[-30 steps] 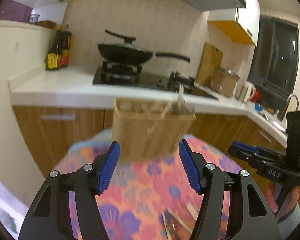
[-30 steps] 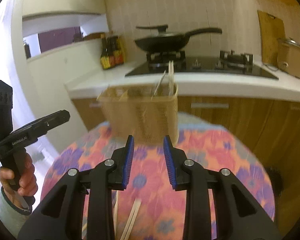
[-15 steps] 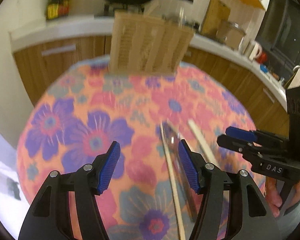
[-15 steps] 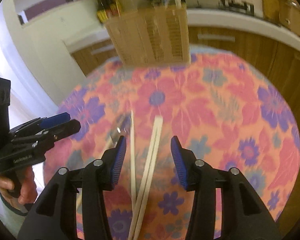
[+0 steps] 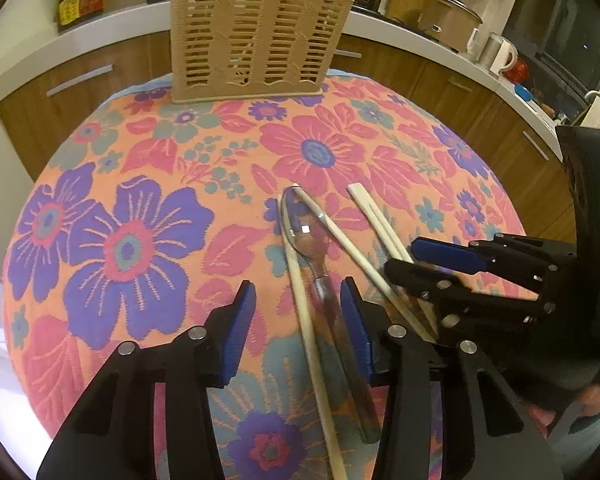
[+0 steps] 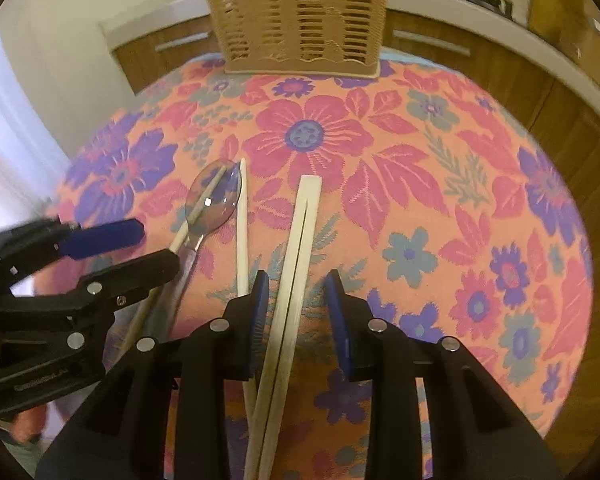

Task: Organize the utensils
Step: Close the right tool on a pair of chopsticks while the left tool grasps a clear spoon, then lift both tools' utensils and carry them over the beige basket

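Floral tablecloth (image 6: 420,168) | both my grippers closing, nothing pinched: left gripper (image 5: 298,306) straddles spoon (image 5: 306,236) plus a crossing chopstick (image 5: 308,320); right gripper (image 6: 296,298) straddles chopstick pair (image 6: 300,248) | risk: left snags both, or pair splits.

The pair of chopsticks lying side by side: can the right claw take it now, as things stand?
Probably yes. The pair of chopsticks already lies between the fingers of the right claw, which are closing without touching it yet. Nothing rests on the pair; a single chopstick lies close beside the left finger and might get nudged.
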### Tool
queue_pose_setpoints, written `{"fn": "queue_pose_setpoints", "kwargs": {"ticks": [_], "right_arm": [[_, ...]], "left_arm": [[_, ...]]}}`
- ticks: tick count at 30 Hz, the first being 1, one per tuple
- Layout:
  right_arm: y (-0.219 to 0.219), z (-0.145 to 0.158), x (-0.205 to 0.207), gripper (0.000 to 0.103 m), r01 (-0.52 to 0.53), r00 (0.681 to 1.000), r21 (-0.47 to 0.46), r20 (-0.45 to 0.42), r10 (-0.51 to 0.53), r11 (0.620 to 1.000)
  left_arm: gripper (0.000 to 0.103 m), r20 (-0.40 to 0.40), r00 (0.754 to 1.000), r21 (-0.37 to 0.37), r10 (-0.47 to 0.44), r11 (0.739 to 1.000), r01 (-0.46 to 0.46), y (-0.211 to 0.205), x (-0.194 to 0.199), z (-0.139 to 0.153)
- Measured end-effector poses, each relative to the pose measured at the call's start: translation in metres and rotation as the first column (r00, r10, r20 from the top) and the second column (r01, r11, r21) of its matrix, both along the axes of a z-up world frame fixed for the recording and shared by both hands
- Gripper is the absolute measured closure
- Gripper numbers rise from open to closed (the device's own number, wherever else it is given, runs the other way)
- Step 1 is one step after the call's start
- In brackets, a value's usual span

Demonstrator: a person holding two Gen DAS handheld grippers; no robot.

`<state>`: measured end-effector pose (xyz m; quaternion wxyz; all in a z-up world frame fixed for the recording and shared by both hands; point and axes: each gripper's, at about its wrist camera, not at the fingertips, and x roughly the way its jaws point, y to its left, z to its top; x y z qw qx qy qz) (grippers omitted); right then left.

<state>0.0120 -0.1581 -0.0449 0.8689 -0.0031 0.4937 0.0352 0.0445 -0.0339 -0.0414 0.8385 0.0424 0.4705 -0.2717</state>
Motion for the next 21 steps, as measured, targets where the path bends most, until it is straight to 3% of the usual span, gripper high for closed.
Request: {"fn": "queue_pose_setpoints", "kwargs": {"ticks": [3,8,11,13,16,21], "right_arm": [[-0.006,0.0,0.0,0.092,0.004,1.0,-0.009,-0.006,-0.004,1.0],[-0.033,0.001,-0.006,0.093,0.033,0.999,0.057,-0.027,-0.031,0.998],[-0.039,0.002,-0.009,0.093,0.04,0.999,0.08,-0.031,-0.038,0.996],[-0.04,0.002,-0.009,0.093,0.036,0.999,0.086,-0.032,-0.033,0.996],[-0.04,0.003,-0.009,0.093,0.029,0.999,0.086,-0.029,-0.027,0.996],[-0.046,0.002,-0.006,0.093,0.028,0.999,0.14,-0.036,-0.024,0.99]], "left_arm": [[0.061,0.008,1.0,0.024,-0.012,1.0,0.012,-0.008,0.0,0.001],[0.063,0.028,0.999,0.104,-0.03,0.994,0.027,-0.029,-0.001,-0.001],[0.078,0.054,0.998,0.171,-0.019,0.985,0.009,-0.041,-0.001,-0.008],[0.095,0.082,0.997,0.202,-0.008,0.979,-0.009,-0.045,-0.001,-0.008],[0.1,0.058,0.998,0.13,0.015,0.991,-0.022,-0.037,0.003,-0.003],[0.1,-0.034,0.999,-0.061,0.028,0.998,-0.03,-0.006,0.012,0.007]]}}
